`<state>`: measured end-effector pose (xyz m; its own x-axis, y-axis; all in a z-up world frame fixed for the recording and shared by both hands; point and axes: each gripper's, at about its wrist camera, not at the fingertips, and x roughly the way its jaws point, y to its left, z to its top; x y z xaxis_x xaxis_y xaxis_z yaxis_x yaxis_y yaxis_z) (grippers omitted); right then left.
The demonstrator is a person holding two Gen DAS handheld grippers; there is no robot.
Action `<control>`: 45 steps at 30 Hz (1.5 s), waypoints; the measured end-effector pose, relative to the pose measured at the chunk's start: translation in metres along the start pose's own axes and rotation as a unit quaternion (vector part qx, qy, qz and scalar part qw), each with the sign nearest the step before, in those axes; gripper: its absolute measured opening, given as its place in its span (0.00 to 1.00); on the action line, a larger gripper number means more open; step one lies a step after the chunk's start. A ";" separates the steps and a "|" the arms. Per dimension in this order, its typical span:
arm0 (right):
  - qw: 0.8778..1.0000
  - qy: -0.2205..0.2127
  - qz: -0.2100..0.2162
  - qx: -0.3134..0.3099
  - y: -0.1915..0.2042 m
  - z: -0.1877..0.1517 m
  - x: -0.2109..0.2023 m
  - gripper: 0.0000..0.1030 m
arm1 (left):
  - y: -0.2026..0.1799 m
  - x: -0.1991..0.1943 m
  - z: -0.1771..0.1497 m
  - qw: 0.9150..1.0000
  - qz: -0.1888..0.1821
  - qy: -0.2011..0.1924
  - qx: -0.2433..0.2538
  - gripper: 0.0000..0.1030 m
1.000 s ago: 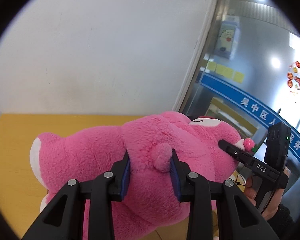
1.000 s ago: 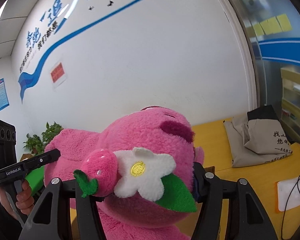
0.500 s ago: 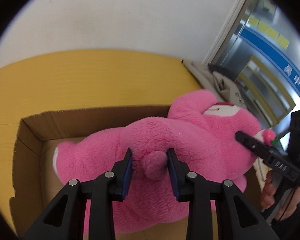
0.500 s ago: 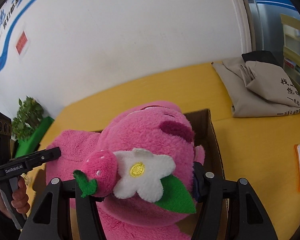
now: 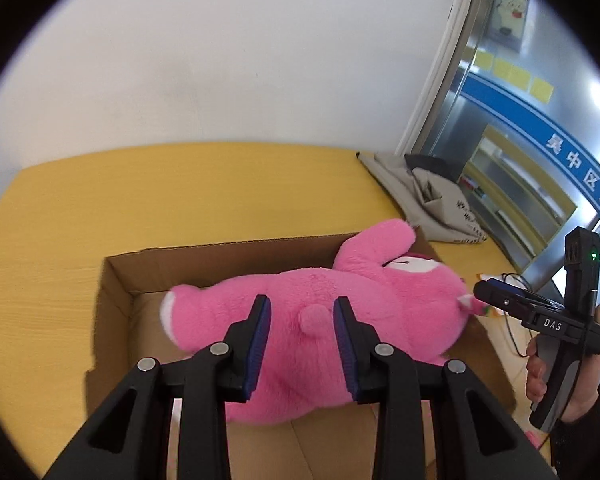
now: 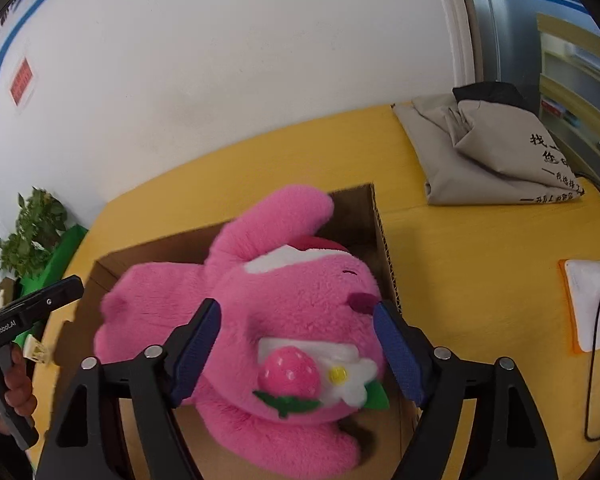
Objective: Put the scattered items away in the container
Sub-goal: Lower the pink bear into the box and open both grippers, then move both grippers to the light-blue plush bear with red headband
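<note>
A big pink plush bear [image 5: 320, 320] lies in an open cardboard box [image 5: 220, 256] on a yellow table. My left gripper [image 5: 302, 308] is open, its blue pads on either side of the bear's small tail. In the right wrist view the bear's head [image 6: 284, 312], with a strawberry and white flower, lies inside the box [image 6: 384, 240]. My right gripper [image 6: 296, 316] is open wide, its pads apart from the head. The right gripper also shows at the left wrist view's right edge [image 5: 540, 312].
A folded beige cloth bag [image 6: 488, 148] lies on the table behind the box to the right. A white sheet on an orange pad [image 6: 592, 308] and a black cable lie at the right. A green plant [image 6: 32, 232] stands at the left.
Both grippers lowered the bear into the box and opened. The bear has dropped from my jaws and now rests in the box.
</note>
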<state>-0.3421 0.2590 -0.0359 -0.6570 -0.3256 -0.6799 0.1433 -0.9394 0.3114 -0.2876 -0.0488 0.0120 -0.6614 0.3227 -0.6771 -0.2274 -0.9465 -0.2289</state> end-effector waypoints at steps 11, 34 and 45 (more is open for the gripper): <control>0.991 -0.050 -0.007 -0.120 0.089 -0.056 -0.135 1.00 | 0.008 -0.164 -0.088 0.992 0.068 -0.108 0.011 0.76; 0.987 -0.084 -0.033 -0.135 0.099 -0.232 -0.246 1.00 | -0.093 -0.196 -0.245 0.992 0.064 -0.106 -0.036 0.76; 0.992 -0.047 0.047 -0.110 0.043 -0.260 -0.256 1.00 | -0.159 -0.167 -0.254 0.998 0.031 -0.056 0.019 0.76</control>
<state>0.0247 0.2740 -0.0207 -0.6973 -0.4106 -0.5875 0.3578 -0.9096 0.2111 0.0406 0.0467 -0.0164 -0.7497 0.2645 -0.6067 -0.2103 -0.9644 -0.1606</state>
